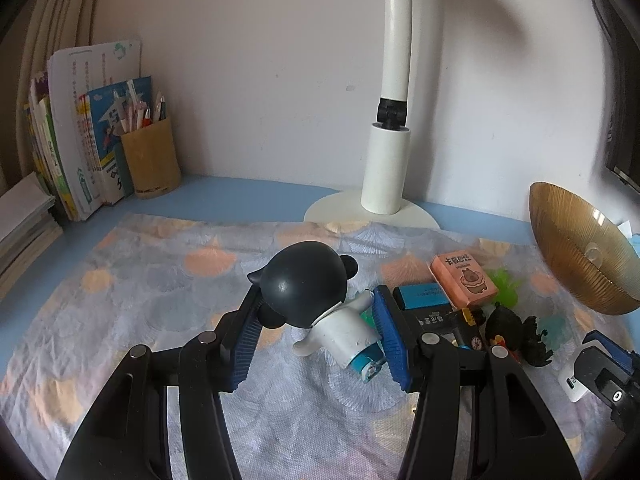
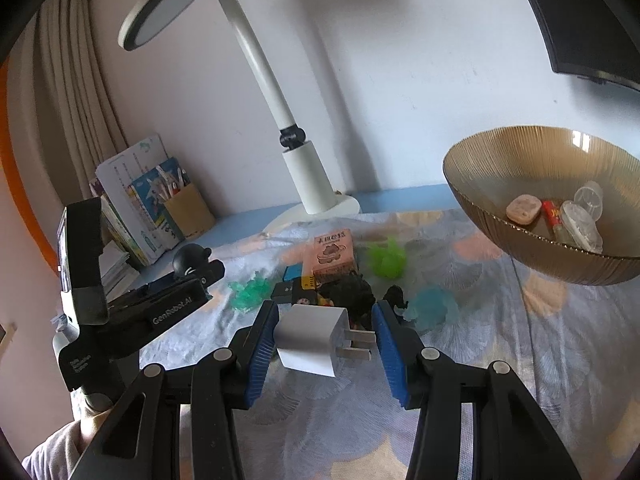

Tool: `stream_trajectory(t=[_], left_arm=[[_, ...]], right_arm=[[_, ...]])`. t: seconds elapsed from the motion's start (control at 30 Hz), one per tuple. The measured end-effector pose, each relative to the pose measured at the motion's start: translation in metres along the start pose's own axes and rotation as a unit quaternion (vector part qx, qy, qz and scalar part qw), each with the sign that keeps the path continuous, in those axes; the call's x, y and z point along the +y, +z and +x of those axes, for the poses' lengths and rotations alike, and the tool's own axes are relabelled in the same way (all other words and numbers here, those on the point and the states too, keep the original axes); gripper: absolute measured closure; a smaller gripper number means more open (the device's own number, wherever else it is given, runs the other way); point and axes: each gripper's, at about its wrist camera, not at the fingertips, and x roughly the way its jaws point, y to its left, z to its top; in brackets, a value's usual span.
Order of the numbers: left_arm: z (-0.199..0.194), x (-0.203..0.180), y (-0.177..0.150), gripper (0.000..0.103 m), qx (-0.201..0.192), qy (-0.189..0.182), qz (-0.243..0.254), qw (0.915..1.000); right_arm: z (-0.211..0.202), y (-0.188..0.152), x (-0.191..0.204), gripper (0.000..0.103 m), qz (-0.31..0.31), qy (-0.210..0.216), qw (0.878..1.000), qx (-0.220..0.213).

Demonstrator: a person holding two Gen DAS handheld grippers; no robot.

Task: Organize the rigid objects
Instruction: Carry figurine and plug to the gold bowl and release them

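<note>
Pinching a toy figure (image 1: 304, 284) with a glossy black head and white body, left of the bowl (image 2: 560, 264) and well apart from it, raised off the patterned cloth (image 2: 480, 360). Left gripper (image 1: 318, 300) closed on it: one pad against the round head, the other against the arm and body. Looks like hard, light plastic, stiff but smooth; likely to swivel or slip off the curved head, so better taken across the narrower white body.

Clamping a white charger plug (image 2: 312, 336) in the right gripper (image 2: 326, 312), below and left of the bowl: one pad flat on the casing, the other bearing on the metal prongs. Rigid and light by the look of it, but probably prone to twist on the prongs; safer held across the two flat faces.

Leaving a pink box (image 2: 334, 254) and other small items in a pile left of the bowl. Holding several small pieces in the bowl already.
</note>
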Motion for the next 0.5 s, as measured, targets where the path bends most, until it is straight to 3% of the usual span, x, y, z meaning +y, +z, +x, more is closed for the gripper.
stream_trajectory(t=[0.33, 0.5], left_arm=[[-0.011, 0.003, 0.000, 0.051, -0.029, -0.028, -0.011, 0.9991], [-0.010, 0.001, 0.003, 0.051, -0.023, -0.045, -0.020, 0.9985]], right_arm=[[-0.004, 0.000, 0.004, 0.055, -0.011, 0.015, 1.000, -0.010], [-0.003, 0.002, 0.008, 0.055, -0.025, 0.026, 0.999, -0.005]])
